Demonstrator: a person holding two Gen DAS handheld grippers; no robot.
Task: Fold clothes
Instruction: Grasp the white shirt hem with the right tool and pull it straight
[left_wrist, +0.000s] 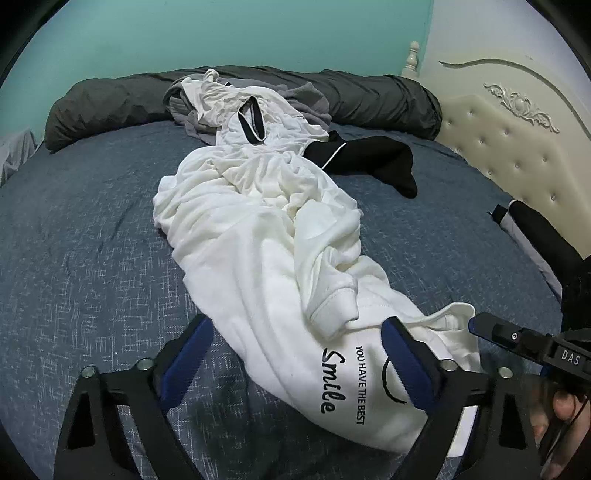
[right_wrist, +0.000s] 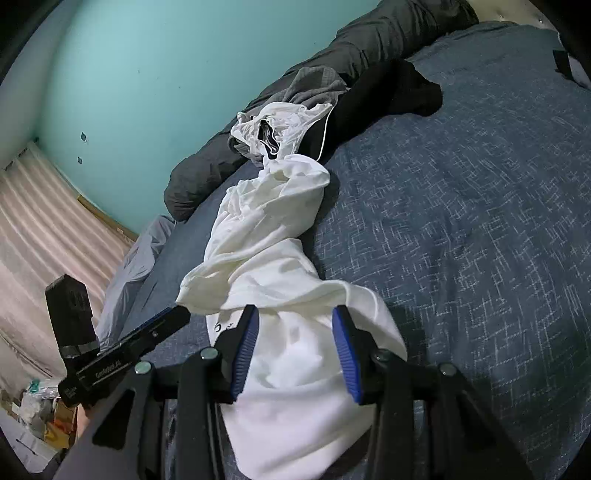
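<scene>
Both tools at the near end of the crumpled white cotton sweatshirt (left_wrist: 258, 236) on the blue bed (left_wrist: 92, 229)

Left tool (left_wrist: 295, 354) and right tool (right_wrist: 295, 347) stand apart, unclamped, over the cloth; best pinch separate hem corners, then spread it flat.

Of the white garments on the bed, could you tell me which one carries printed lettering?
The nearest white sweatshirt, printed "Smile"; the white top beyond has only a dark-trimmed neckline.

You're in a home bedroom: blue bedspread (left_wrist: 92, 221), tufted cream headboard (left_wrist: 517, 122), rolled grey duvet (left_wrist: 110, 103) against a teal wall (left_wrist: 221, 33), striped curtain (right_wrist: 44, 229) at the side
</scene>
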